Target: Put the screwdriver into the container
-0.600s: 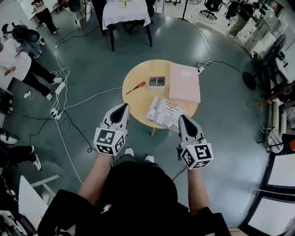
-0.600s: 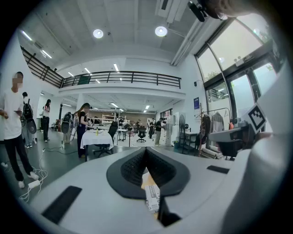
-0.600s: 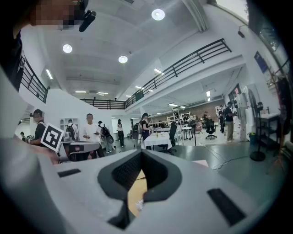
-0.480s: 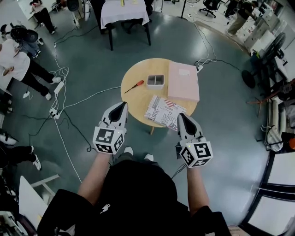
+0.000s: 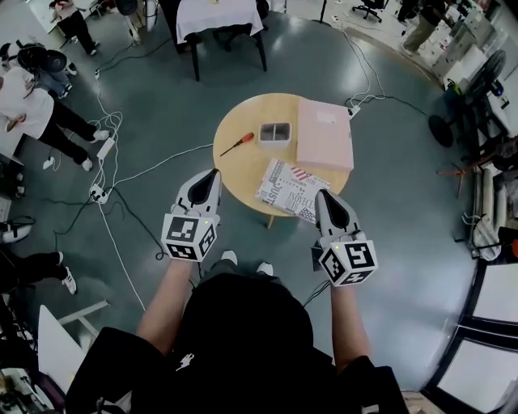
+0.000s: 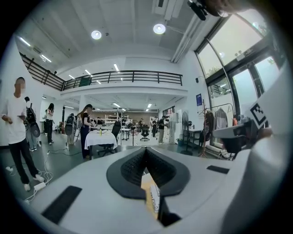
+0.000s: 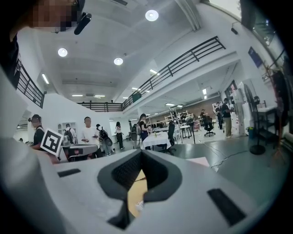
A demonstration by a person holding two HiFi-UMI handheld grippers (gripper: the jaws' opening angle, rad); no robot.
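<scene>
A red-handled screwdriver [image 5: 237, 144] lies on the left part of the round wooden table [image 5: 243, 174]. The small grey two-compartment container [image 5: 275, 133] stands just right of it, empty as far as I can see. My left gripper [image 5: 214, 173] hovers at the table's near-left edge, shut and holding nothing. My right gripper [image 5: 323, 194] hangs shut by the near-right edge, beside a patterned sheet. In the left gripper view the left gripper [image 6: 145, 150] has its jaws closed together, with a strip of table seen below. The right gripper [image 7: 141, 153] looks the same in its own view.
A flat pink box [image 5: 324, 137] lies on the table's right side, and a patterned printed sheet [image 5: 293, 188] lies at the near right. Cables [image 5: 121, 174] run over the grey floor to the left. People stand far left, and a cloth-covered table [image 5: 218, 16] stands behind.
Both grippers have edged slightly forward toward the table. Nothing was taken hold of or let go.
</scene>
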